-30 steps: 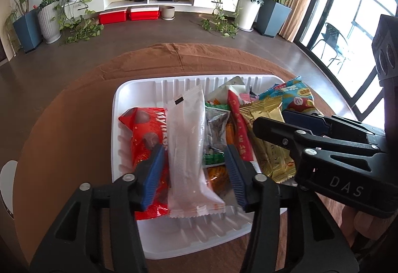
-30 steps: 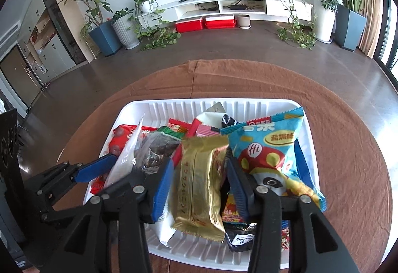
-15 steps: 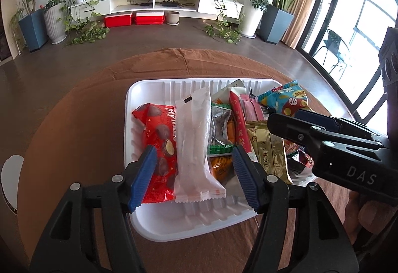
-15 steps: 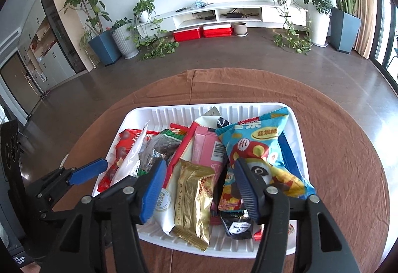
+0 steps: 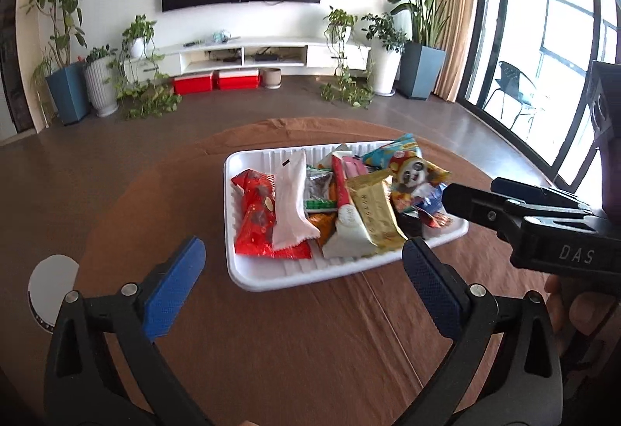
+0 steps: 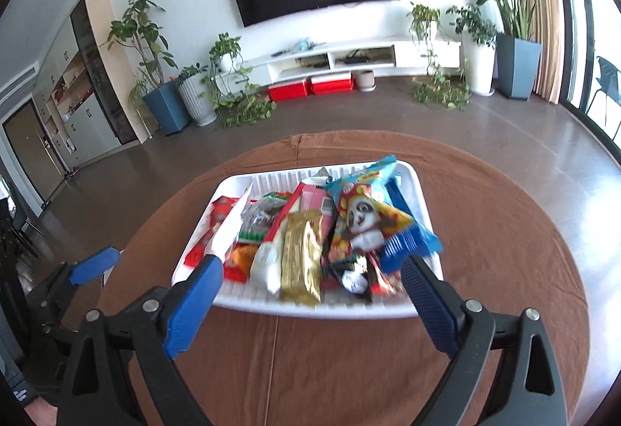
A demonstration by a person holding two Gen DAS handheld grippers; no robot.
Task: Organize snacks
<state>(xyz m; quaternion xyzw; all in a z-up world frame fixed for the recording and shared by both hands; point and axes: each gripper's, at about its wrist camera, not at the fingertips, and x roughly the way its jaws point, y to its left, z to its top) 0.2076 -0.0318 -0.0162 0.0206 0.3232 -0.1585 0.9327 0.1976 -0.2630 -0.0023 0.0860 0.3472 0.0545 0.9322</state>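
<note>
White ribbed tray (image 5: 271, 276) just ahead of both tools, snack packets piled inside on brown tablecloth (image 5: 295, 348). Left gripper (image 5: 302, 271) jaws opening wide, nothing between. Right gripper (image 6: 310, 286) likewise opening, empty. Clear tray rim without snagging gold packet (image 6: 300, 257); packets look set, nothing loose outside.

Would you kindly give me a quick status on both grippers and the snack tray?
Left gripper and right gripper both opening, nothing between the jaws. Snack packets lying side by side in the white tray on the brown tablecloth. Nothing in the way.
</note>
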